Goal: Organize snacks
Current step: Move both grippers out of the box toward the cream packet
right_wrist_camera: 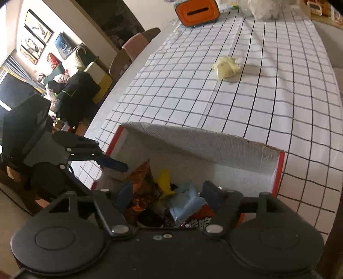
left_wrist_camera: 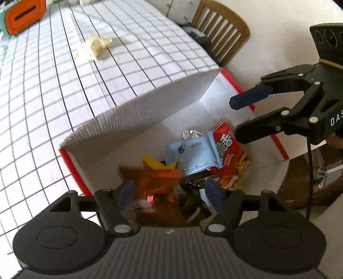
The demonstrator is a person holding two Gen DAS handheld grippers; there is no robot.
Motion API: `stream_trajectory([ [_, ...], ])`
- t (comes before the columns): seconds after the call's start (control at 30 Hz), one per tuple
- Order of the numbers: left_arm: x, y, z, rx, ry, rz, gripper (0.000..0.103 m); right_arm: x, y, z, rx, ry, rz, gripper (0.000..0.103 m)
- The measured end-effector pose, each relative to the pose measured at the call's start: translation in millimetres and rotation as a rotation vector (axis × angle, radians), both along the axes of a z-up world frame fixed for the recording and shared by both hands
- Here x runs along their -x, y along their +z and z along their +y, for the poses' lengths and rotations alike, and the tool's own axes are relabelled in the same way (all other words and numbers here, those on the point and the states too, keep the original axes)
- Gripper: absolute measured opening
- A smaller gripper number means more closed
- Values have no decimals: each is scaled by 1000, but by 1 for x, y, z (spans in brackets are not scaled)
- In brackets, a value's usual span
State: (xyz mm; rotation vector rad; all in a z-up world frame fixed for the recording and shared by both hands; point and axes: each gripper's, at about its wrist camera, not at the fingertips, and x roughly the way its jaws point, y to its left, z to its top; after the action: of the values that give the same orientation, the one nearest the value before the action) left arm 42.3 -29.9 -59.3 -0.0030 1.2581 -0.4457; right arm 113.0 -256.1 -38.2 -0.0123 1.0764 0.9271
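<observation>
— What have your tongs got?

— Nothing. My left tongs (left_wrist_camera: 169, 193) stand wide over the box (left_wrist_camera: 137, 111), the orange packet (left_wrist_camera: 154, 178) loose between the tips. My right tongs (right_wrist_camera: 167, 193) gape too, over the blue packet (right_wrist_camera: 184, 203) and red packet (right_wrist_camera: 199, 221).

— And further out?

— Beyond the box, a crumpled yellow wrapper (right_wrist_camera: 226, 67) on the checked cloth (right_wrist_camera: 268, 103), then an orange case (right_wrist_camera: 197, 10).

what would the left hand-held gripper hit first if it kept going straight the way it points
Most likely the orange snack packet on the pile in the box, between the open left hand-held gripper fingers; depth is unclear.
</observation>
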Motion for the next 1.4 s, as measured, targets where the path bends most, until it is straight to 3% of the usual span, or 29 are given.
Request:
stream_trajectory([
  [0.3, 15, 37, 12, -48, 60, -141, 81, 19, 24, 9, 10, -44, -94, 89],
  [0.43, 11, 47, 22, -73, 139, -232, 83, 13, 30, 16, 35, -48, -136, 92],
  [0.53, 2, 53, 30, -105, 196, -309, 83, -2, 35, 23, 54, -60, -175, 93],
  [0.7, -27, 65, 49, -134, 250, -358, 83, -44, 40, 34, 71, -91, -208, 94],
  [0.97, -81, 79, 64, -257, 208, -397, 84, -117, 57, 62, 97, -121, -264, 96],
  [1.23, -133, 53, 67, -280, 137, -431, 87, -183, 34, 110, 198, -114, -270, 100],
  [1.4, -155, 10, 59, -274, 42, -334, 87, -224, -3, 131, 263, -116, -248, 100],
])
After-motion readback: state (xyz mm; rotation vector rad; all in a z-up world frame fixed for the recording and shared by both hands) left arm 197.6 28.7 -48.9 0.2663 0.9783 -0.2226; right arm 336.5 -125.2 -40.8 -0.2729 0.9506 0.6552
